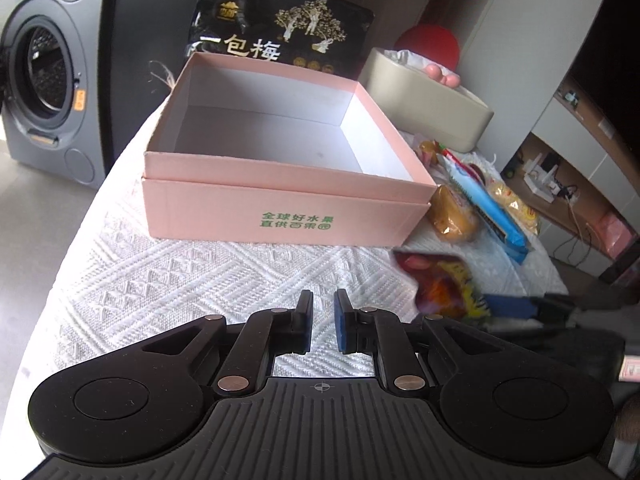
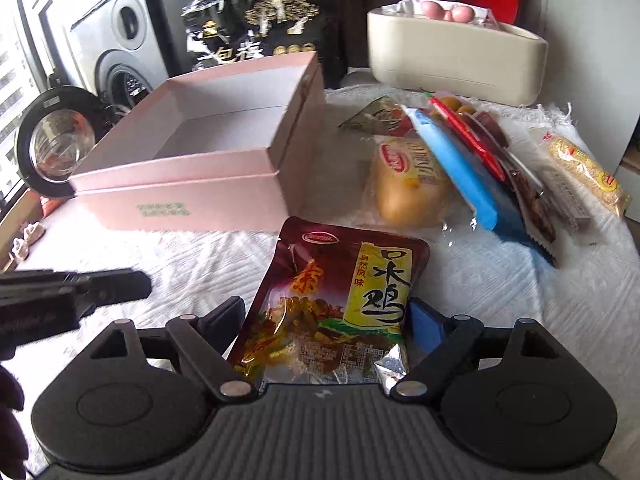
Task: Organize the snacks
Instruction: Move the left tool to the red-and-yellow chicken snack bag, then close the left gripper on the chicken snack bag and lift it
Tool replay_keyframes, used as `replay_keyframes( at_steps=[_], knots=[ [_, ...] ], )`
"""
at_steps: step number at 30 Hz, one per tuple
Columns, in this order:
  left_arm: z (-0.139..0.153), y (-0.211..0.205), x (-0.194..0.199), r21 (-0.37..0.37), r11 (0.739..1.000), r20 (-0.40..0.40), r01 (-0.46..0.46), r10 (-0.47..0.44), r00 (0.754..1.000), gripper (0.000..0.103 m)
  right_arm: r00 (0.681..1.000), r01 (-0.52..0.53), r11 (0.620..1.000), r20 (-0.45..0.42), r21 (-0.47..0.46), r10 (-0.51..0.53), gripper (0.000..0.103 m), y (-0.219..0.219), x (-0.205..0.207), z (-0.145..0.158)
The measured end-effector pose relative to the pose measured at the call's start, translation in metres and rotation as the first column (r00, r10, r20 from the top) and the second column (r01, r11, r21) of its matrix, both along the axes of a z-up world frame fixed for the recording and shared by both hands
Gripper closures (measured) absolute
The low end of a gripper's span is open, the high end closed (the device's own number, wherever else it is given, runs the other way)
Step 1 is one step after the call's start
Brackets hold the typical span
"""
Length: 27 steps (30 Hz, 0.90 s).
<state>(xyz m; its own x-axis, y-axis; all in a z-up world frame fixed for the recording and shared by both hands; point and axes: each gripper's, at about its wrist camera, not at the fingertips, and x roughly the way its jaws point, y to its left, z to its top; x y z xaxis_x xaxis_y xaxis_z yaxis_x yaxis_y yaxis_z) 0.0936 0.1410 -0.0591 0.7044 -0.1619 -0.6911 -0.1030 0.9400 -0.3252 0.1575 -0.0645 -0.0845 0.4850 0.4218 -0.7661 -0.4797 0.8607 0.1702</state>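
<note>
The dark red chicken snack pouch (image 2: 332,304) is being shown lying on the white quilted tablecloth (image 2: 500,300), between the fingers of the right gripper (image 2: 326,320). Yellow panel on it is read as "口水鸡", with "自然风味" in small print. Jaws are standing wide to either side of the pouch; whether the pads are pressing it cannot be told.

The left gripper (image 1: 323,322) is being held nearly closed, nothing between its pads, over bare cloth in front of the pink cardboard box (image 1: 280,216). Box is sitting open and empty; green print "全球好水果 直供百果园" is being shown on its front. A black bag (image 1: 280,28) lettered "包梅" is leaning behind it. Remaining snacks, among them a wrapped bun (image 2: 408,188) and a blue packet (image 2: 460,176), are piled right of the box.
</note>
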Motion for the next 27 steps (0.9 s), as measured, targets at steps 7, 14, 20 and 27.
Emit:
replay_keyframes(
  at_steps=[7,14,20,27],
  knots=[
    [0.017,-0.008,-0.009,0.005,1.0,0.022,-0.01,0.01,1.0,0.089,0.983,-0.122,0.992,0.137,0.013,0.119,0.013,-0.003,-0.035,0.018],
    [0.014,-0.055,-0.002,0.131,0.991,-0.014,0.036,-0.035,0.999,0.089,0.959,0.055,0.999,0.28,-0.001,-0.052,0.012,-0.073,-0.036,0.031],
    [0.0,-0.087,0.011,0.183,0.977,-0.008,0.11,-0.111,0.994,0.083,0.939,0.244,0.969,0.242,0.036,-0.246,0.012,-0.134,-0.019,0.011],
    [0.013,-0.114,0.027,0.273,0.939,0.05,0.207,-0.229,0.972,0.082,0.934,0.319,0.938,0.122,0.133,-0.335,0.012,-0.162,-0.011,-0.014]
  ],
)
